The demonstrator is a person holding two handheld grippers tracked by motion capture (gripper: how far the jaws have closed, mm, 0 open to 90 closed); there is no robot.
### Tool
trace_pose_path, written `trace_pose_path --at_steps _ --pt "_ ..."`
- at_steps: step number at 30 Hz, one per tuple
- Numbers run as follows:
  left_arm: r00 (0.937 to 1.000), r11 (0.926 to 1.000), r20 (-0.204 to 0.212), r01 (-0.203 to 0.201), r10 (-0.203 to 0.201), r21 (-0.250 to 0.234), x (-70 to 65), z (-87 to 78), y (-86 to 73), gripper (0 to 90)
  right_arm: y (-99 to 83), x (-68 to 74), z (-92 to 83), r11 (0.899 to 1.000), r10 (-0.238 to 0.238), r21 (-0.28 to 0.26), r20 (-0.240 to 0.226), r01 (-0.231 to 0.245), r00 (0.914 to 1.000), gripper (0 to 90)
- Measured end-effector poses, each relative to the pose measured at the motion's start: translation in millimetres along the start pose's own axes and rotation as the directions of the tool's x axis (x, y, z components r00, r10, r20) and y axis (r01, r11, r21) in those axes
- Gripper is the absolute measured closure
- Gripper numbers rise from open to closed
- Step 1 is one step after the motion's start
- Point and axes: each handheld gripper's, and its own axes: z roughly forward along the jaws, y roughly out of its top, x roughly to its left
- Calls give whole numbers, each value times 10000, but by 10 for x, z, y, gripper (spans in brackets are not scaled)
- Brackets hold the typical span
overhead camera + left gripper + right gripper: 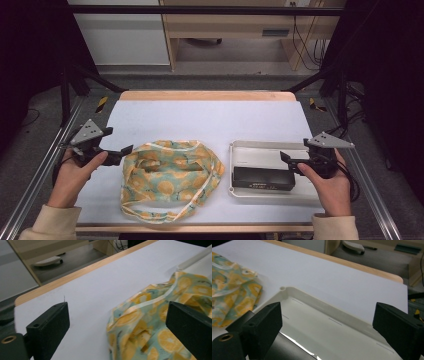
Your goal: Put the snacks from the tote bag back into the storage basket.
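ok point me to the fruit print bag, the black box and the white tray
fruit print bag (170, 180), high view, middle of the cloth
black box (262, 178), high view, its top face
white tray (260, 145), high view, far rim

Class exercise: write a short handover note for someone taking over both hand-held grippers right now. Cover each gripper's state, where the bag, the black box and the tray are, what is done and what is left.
Left hand-held gripper: open, holding nothing, at the left edge of the fabric bag.
Right hand-held gripper: open, holding nothing, over the right end of the black box.
The bag, with its orange-slice print, lies crumpled at mid table, handles loose.
The box lies in the white tray, along its near side, right of the bag.
Done: nothing gripped yet.
Left, probably: grip the bag to open it, lift the box, put it in.
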Motion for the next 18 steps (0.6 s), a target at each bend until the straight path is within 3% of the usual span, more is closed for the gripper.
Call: trace_pose_path --at_steps 3,6,10,13,15,16,18 --pt "9978 9994 -556 351 -349 34 105 -25 -124 50 -94 -43 23 9991 412 -4 469 -413 9980 91" --pt "9947 9977 -832 631 -610 238 170 -4 -304 70 -198 -98 21 9931 1151 -327 886 -1126 9894 105" --pt "9841 9924 -1345 1206 -1164 239 232 55 -609 72 -343 -158 71 9913 1225 274 1691 -1289 9780 105" --pt "9758 9893 -1947 1179 -993 861 295 82 -748 71 -460 -191 72 9840 1755 -35 1944 -1782 9651 106" --pt "9683 9874 -2155 1440 -1267 663 325 62 -830 71 -550 -197 63 9798 1977 -182 2425 -1993 9498 108" --pt "9626 9833 -2189 1745 -1594 510 329 54 -894 71 -581 -197 58 9791 2003 -188 2554 -2023 9458 107" --pt "9592 9809 -2311 1828 -1631 662 327 49 -976 71 -667 -202 54 9768 2092 -146 2751 -2135 9384 95"
